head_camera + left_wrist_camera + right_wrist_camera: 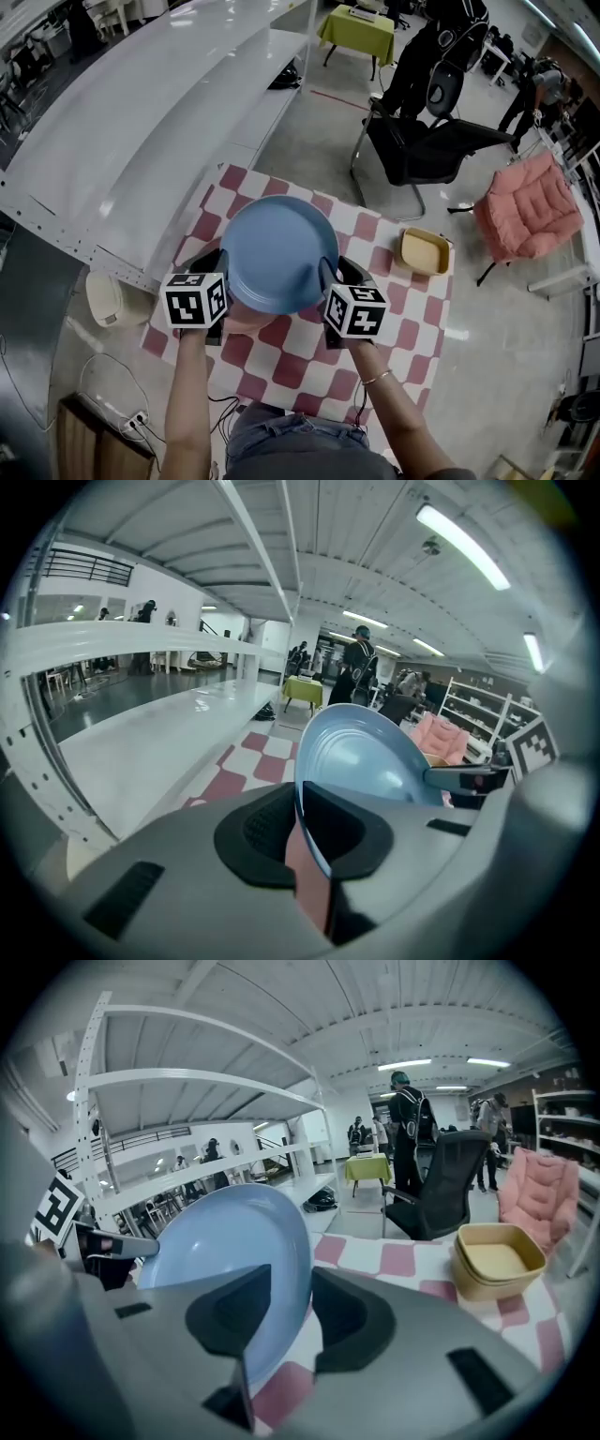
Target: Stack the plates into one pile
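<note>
A round blue plate (pixel 277 251) hangs over the red-and-white checked table (pixel 281 367), held by its rim from both sides. My left gripper (pixel 217 269) is shut on its left edge, and my right gripper (pixel 330 277) is shut on its right edge. In the left gripper view the plate (pixel 366 757) runs tilted out of the jaws (pixel 302 810). In the right gripper view its rim (pixel 225 1241) sits in the gap of the gripper (pixel 305 1283). A pink plate (pixel 246 325) peeks out beneath the blue one and shows between the left jaws as pink plate (pixel 309 883).
Stacked yellow square dishes (pixel 425 251) stand at the table's right edge, seen too as yellow dishes (pixel 497 1260). A long white shelf unit (pixel 141 122) runs along the left. A black chair (pixel 422 145) and a pink armchair (pixel 530 211) stand beyond the table. People stand farther back.
</note>
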### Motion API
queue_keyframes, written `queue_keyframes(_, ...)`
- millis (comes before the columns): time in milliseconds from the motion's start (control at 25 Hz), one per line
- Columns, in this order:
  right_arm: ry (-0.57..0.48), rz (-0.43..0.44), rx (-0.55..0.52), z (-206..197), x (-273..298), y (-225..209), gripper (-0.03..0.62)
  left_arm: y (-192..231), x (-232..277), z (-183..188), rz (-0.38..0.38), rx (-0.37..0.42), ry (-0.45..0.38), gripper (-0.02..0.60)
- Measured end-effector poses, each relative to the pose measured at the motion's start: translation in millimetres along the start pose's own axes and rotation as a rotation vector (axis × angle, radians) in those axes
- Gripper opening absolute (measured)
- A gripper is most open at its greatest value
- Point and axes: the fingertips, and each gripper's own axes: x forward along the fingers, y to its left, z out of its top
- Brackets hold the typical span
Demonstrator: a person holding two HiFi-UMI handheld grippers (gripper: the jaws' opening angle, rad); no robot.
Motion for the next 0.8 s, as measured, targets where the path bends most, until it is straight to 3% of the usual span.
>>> queue_keyframes(440, 0.04, 0.146, -0.09, -19, 16, 87, 0.138, 72, -62, -49, 0.135, -0.114, -0.007, 0.038)
queue_keyframes(800, 0.085, 0.135, -0.119, -40, 33, 102, 0.138, 94, -61, -78, 0.14, -0.191, 0.001, 0.038)
